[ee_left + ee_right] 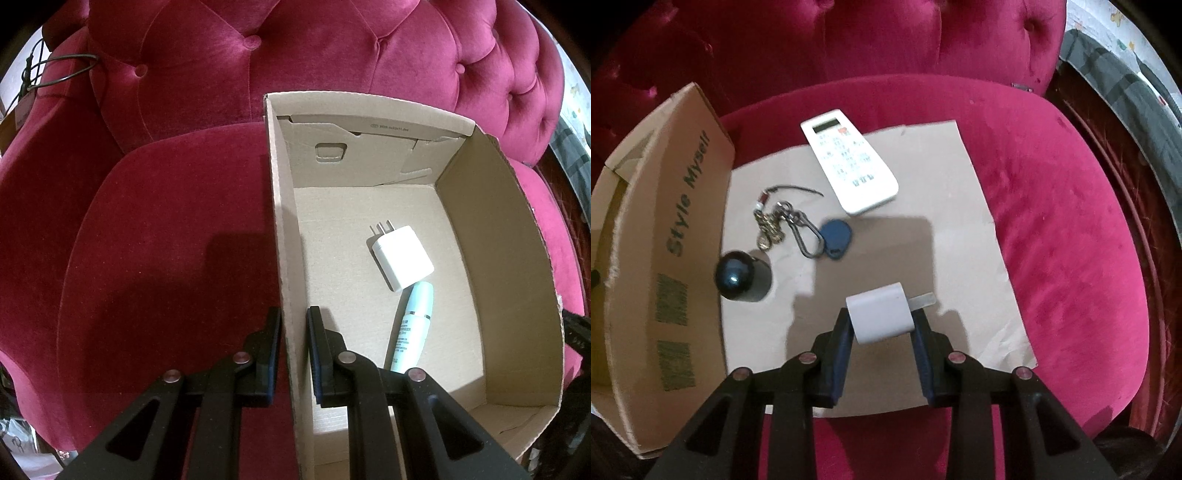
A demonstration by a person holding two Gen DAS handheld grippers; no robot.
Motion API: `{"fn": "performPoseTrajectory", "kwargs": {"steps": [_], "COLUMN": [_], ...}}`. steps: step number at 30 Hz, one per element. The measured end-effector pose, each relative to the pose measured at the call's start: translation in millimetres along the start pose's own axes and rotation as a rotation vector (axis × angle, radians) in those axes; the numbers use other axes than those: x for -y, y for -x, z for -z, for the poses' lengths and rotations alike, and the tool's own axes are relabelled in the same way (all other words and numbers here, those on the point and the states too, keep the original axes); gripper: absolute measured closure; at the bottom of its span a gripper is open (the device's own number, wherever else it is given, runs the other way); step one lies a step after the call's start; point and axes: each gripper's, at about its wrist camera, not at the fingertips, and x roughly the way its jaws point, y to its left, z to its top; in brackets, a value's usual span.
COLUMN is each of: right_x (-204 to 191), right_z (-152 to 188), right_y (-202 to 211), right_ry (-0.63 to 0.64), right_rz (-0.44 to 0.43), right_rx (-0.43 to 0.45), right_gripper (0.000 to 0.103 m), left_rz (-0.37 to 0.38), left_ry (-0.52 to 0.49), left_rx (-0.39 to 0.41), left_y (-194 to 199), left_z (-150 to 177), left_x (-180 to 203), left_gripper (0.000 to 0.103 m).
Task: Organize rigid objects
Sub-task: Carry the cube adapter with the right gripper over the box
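Tongs on the right (882,325) are clenched on a white plug adapter (881,315), its prongs jutting rightward, lifted just clear of the cardboard sheet (964,177) on the red velvet chair (1071,221). Left tongs (293,354) are clamped on the near left wall of the cardboard box (509,258), steadying it. That box lies to the adapter's left, its tall side wall between, so the carry must rise over the rim. Inside, a white charger (402,256) and a pale tube (410,328) leave open floor toward the back. A remote control (849,170), keyring (798,229) and dark round-topped object (740,277) wait on the sheet.
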Motion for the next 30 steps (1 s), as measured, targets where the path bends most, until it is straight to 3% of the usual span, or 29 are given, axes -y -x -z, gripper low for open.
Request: {"fn": "performPoseTrajectory", "kwargs": {"steps": [9, 30], "right_x": [-19.6, -60.6], "right_z": [-8.9, -31.2], "right_y": [39.1, 87.9], "right_ry": [0.025, 0.090], "right_rz": [-0.005, -0.057], "right_rx": [0.033, 0.105], "right_gripper": [0.070, 0.070], "left_rz": [0.002, 0.003], "left_ry": [0.002, 0.001], "left_rx": [0.000, -0.001], "left_y": [-0.9, -1.2], "left_z": [0.7, -0.1], "left_x": [0.0, -1.0], "left_gripper": [0.088, 0.088]}}
